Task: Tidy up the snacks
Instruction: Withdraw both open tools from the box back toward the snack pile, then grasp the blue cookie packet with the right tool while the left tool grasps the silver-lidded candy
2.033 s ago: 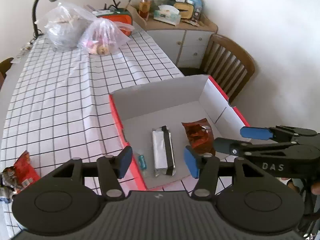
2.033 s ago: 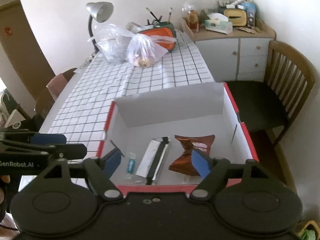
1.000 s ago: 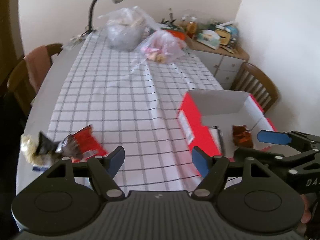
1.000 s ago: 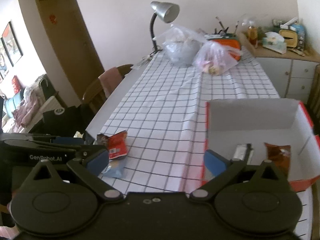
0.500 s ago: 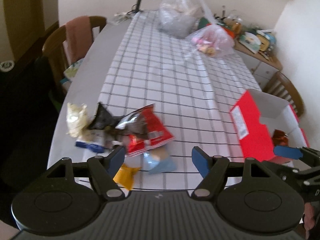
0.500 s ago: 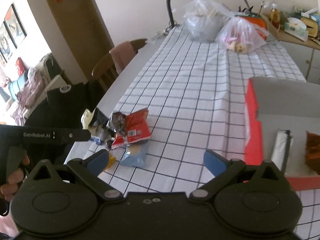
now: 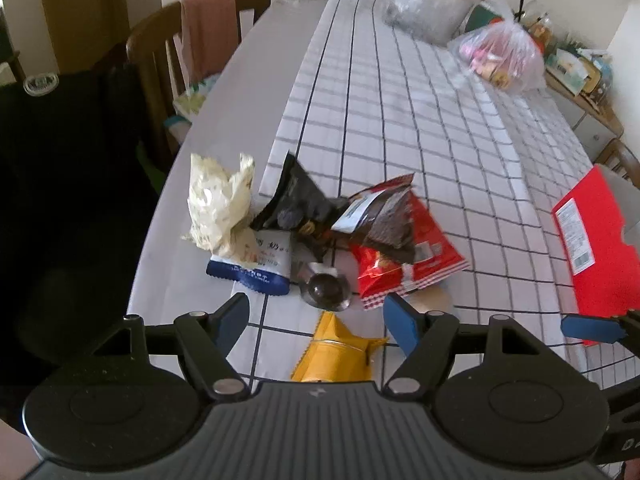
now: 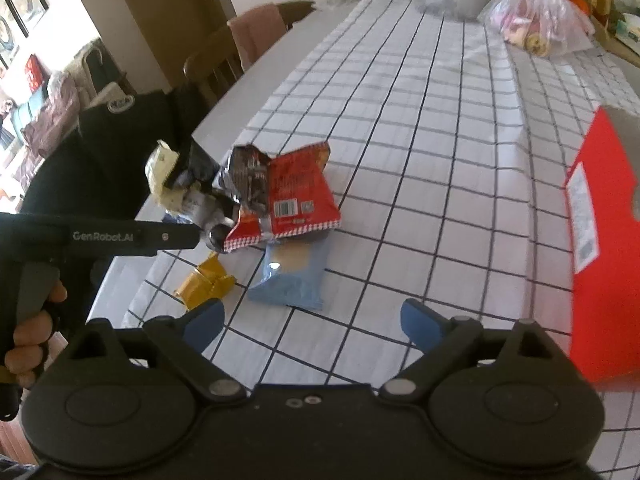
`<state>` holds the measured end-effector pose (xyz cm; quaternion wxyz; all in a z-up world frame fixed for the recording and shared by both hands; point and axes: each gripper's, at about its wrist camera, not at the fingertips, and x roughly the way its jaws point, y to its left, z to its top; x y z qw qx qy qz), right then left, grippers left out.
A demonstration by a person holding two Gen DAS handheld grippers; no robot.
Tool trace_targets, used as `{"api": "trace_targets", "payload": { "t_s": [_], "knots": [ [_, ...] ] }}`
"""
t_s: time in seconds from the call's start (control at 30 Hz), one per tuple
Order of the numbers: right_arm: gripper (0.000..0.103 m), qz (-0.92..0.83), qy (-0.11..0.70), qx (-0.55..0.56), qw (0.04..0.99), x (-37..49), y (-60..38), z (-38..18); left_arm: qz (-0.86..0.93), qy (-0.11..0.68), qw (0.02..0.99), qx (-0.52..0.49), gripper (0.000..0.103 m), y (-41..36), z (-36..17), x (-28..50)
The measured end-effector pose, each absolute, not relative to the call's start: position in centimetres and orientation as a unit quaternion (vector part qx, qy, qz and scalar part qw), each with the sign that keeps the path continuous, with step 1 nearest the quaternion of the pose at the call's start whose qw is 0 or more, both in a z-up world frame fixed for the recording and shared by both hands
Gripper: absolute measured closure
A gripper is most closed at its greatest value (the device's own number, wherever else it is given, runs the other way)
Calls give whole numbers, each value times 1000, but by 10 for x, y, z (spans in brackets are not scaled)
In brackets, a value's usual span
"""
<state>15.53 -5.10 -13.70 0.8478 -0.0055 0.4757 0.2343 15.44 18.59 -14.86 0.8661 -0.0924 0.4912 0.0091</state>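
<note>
The left gripper hangs spread over the near end of the snack pile, nothing pinched; the yellow foil packet lies on the cloth below the gap between its blue pads, long axis running toward the camera. The right gripper is also wide, its jaws closing, with only bare cloth between them. Just beyond its tips lies the pale blue rectangular wrapper, flat, its long axis running away from the camera and leaning slightly left.

Behind that wrapper sits the red crinkled chip bag, lying flat with its torn silver mouth toward the far left and its barcode end toward the camera. To its left, in the left wrist view, are a clear-wrapped dark round sweet, a white and navy sachet, a black crumpled bag and a cream crumpled wrapper, all bunched near the table's edge. The red cardboard box stands well apart at the right, on the white black-gridded tablecloth.
</note>
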Motion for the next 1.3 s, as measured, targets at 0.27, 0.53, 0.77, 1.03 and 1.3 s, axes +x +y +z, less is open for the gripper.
{"api": "trace_targets", "payload": {
  "t_s": [0.27,0.53,0.77,1.03,1.3],
  "knots": [
    [15,241,490,-19,837,169,-28,-155,10,510,855,-100,30,193,-175,170],
    [21,247,498,-31,831,185,-14,-165,5,534,840,-91,32,189,-188,187],
    [30,245,511,-30,824,194,-5,-176,-6,540,837,-91,34,185,-191,195],
    [40,239,506,-73,826,191,14,-178,3,539,842,-40,48,169,-192,194],
    [50,234,493,-86,834,182,16,-177,6,531,846,-46,71,172,-191,188]
  ]
}}
